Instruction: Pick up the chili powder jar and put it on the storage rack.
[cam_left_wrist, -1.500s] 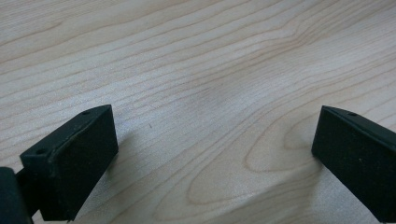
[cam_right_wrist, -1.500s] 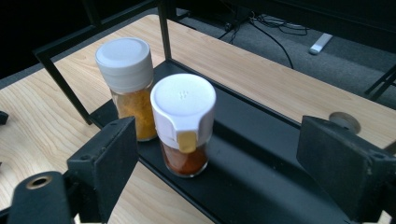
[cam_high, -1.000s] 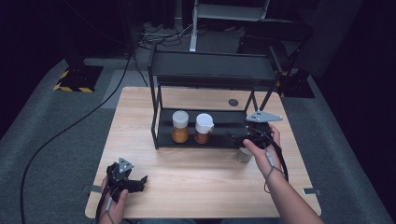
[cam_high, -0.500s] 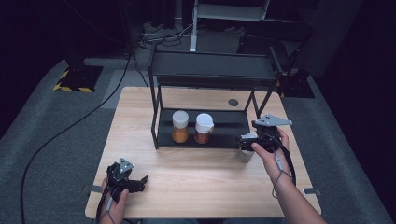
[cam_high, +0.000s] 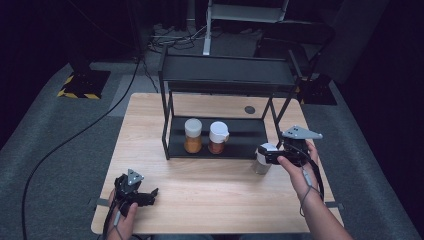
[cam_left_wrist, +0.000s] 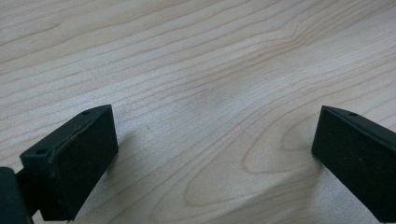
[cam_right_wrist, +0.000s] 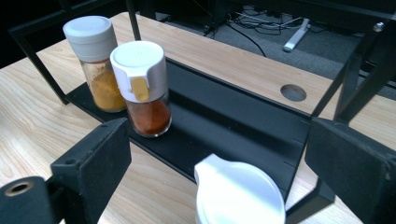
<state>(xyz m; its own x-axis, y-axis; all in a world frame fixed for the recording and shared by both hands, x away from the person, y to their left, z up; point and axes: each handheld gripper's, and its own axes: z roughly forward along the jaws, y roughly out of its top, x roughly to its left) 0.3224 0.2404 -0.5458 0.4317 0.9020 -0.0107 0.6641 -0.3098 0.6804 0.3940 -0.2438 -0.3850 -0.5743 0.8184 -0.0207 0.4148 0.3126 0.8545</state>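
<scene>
Two jars sit shelved; the right gripper, jaws just spreading, straddles a third jar unclamped at four o'clock; next comes closing and lifting it.

The left gripper rests agape on the table.

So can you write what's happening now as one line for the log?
right gripper: fingers just opening, astride white-lidded jar, not pressing | jar: on table beside rack | left gripper: open, nothing between

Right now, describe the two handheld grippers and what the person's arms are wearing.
Both tools are black. The left gripper and right gripper each carry a grey three-cornered plate on top and trail a dark cable along the forearm. Each has two blocky black jaws with small screw holes near the base, seen in the gripper views. The forearms are bare, no sleeves showing; whether anything sits on the wrists is unclear.
</scene>
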